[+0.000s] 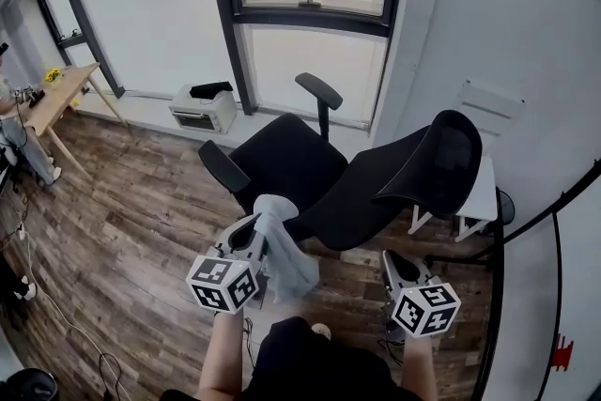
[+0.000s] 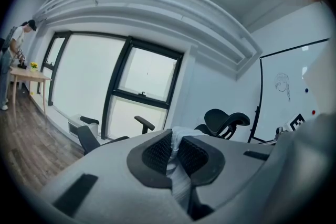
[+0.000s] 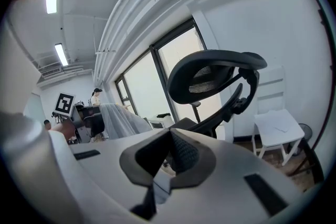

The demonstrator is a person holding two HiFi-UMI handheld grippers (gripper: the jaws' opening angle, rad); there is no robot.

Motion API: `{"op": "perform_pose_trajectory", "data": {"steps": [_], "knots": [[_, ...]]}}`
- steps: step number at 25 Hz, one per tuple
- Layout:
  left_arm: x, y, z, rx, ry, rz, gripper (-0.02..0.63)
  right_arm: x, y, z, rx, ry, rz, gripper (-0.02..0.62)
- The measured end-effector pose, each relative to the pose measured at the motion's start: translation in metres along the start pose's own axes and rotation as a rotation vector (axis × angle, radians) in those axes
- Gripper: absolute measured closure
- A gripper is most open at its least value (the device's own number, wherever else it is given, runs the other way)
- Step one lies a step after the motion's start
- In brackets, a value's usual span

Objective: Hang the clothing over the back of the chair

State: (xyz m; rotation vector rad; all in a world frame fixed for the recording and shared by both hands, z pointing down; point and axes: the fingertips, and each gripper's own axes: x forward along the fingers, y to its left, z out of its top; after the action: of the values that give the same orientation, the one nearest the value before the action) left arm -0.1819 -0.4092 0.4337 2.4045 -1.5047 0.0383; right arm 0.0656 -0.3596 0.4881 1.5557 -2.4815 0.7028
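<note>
The grey clothing is held in the closed left claw near the chair, the right claw is shut empty, and nothing is yet hung over the back.

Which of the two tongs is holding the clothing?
The left tongs: the pale grey clothing is pinched between their pads and hangs down from them. The right tongs are closed too, but no cloth is in them.
</note>
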Motion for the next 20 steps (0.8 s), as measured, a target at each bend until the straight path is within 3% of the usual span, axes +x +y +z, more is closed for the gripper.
{"op": "perform_pose_trajectory", "data": {"steps": [11, 20], "knots": [[0.047, 0.005, 0.023, 0.030, 0.003, -0.078, 0.598, 0.004, -0.007, -0.001, 0.045, -0.007, -0.071, 0.594], [0.095, 0.007, 0.063, 0.070, -0.010, -0.165, 0.598, 0.010, -0.013, 0.023, 0.075, -0.040, -0.159, 0.595]]}}
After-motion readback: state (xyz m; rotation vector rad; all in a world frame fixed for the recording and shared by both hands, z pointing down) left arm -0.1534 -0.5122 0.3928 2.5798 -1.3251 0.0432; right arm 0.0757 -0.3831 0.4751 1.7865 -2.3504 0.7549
